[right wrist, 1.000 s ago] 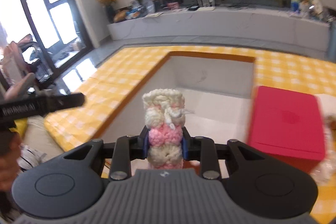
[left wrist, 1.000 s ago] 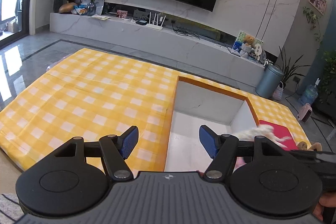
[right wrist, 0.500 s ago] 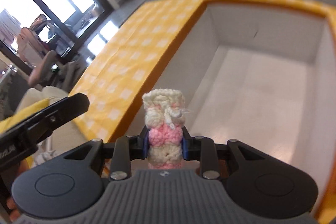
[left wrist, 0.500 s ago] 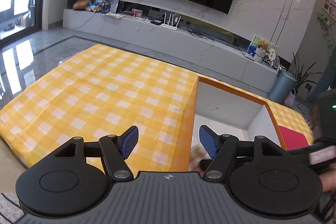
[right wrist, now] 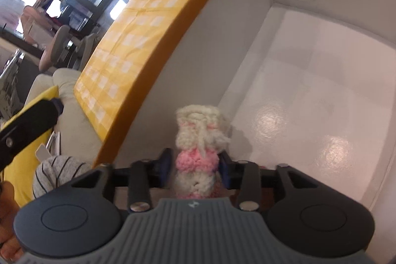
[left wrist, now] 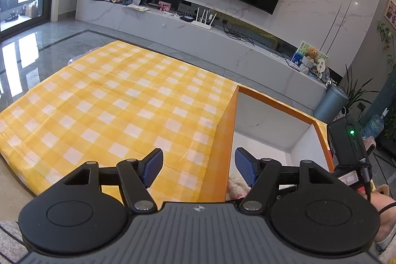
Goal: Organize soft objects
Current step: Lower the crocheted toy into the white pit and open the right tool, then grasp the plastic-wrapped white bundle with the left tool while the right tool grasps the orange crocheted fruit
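A crocheted cream-and-pink soft toy (right wrist: 196, 140) stands upright between the jaws of my right gripper (right wrist: 195, 163), low inside the white box with the orange rim (right wrist: 222, 29), close to its left wall. Those jaws are opening, and the blue pads stand just off the toy's sides. In the left wrist view a bit of the toy (left wrist: 236, 186) shows at the box's near end. My left gripper (left wrist: 199, 165) hangs open above the left wall of the box (left wrist: 272, 100), with nothing between its fingers.
A yellow checked cloth (left wrist: 111, 103) covers the table left of the box. The right gripper's body (left wrist: 346, 147) and a hand (left wrist: 381, 204) sit at the box's right side. A grey striped cloth (right wrist: 57, 172) and a sofa lie beyond the table's near edge.
My right gripper has tipped down and sunk into the box with the toy, and its pads have come off the toy's sides. The left gripper has barely shifted.
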Available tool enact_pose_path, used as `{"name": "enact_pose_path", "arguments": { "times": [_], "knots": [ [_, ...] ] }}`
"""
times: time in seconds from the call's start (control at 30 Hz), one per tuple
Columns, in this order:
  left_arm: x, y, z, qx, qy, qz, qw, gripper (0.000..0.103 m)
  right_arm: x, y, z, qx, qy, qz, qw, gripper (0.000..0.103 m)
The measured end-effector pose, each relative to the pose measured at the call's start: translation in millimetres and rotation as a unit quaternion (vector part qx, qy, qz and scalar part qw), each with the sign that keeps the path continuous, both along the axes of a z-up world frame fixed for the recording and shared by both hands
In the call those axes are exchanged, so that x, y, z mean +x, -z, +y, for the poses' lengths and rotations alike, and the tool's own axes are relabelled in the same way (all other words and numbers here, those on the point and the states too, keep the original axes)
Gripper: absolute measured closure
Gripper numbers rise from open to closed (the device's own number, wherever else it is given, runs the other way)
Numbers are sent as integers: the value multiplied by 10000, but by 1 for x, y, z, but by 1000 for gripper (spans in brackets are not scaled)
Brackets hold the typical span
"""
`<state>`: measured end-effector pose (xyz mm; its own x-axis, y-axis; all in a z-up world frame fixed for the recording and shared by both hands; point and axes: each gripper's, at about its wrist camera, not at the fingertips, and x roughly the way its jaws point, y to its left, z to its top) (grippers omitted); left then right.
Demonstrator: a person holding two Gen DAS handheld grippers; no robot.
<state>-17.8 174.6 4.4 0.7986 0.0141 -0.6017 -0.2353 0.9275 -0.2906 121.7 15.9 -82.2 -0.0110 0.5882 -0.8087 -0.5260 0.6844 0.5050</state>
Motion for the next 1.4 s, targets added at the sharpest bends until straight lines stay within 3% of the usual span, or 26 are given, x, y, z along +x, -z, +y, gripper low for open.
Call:
{"name": "enact_pose_path", "arguments": {
  "times": [0.03, 0.1, 0.23, 0.33, 0.4, 0.53, 0.8, 0.97, 1.23, 1.33, 1.4],
  "knots": [
    [0, 0, -1, 21, 4, -3, 10000, 25, -3, -4, 2, -78, -35, -189, 9998, 26],
    [0, 0, -1, 21, 7, -1, 10000, 25, -6, -13, 8, -386, -31, -637, 9972, 14],
    [0, -1, -2, 30, 0, -23, 10000, 25, -14, -27, 15, -827, -61, -1211, 9892, 5],
    [-1, -3, -4, 40, -7, -91, 10000, 25, -24, -43, 17, -1073, -21, -1914, 9756, 5],
    [-2, -4, -5, 51, 4, -143, 9999, 25, -28, -55, 10, -948, 37, -2300, 9686, 3],
    [-4, -6, -9, 74, 55, -297, 9995, 25, -36, -80, -8, -1052, -104, -2763, 9552, 3],
    [-4, -10, -28, 181, 246, -515, 9982, 22, -56, -129, -84, -974, 931, -3608, 9228, 3],
    [-1, -10, -48, 132, 563, -463, 9973, 22, -67, -136, -141, -879, 1958, -3716, 9032, 3],
    [-2, -13, -91, 485, 999, -444, 9928, 22, -87, -130, -204, -1032, 2686, -3781, 8799, 3],
    [-4, -18, -105, 648, 1116, -439, 9907, 22, -92, -129, -232, -1142, 2945, -3895, 8651, 3],
    [-5, -22, -112, 668, 1131, -460, 9903, 22, -90, -121, -249, -1607, 3252, -3870, 8477, 3]
  ]
}}
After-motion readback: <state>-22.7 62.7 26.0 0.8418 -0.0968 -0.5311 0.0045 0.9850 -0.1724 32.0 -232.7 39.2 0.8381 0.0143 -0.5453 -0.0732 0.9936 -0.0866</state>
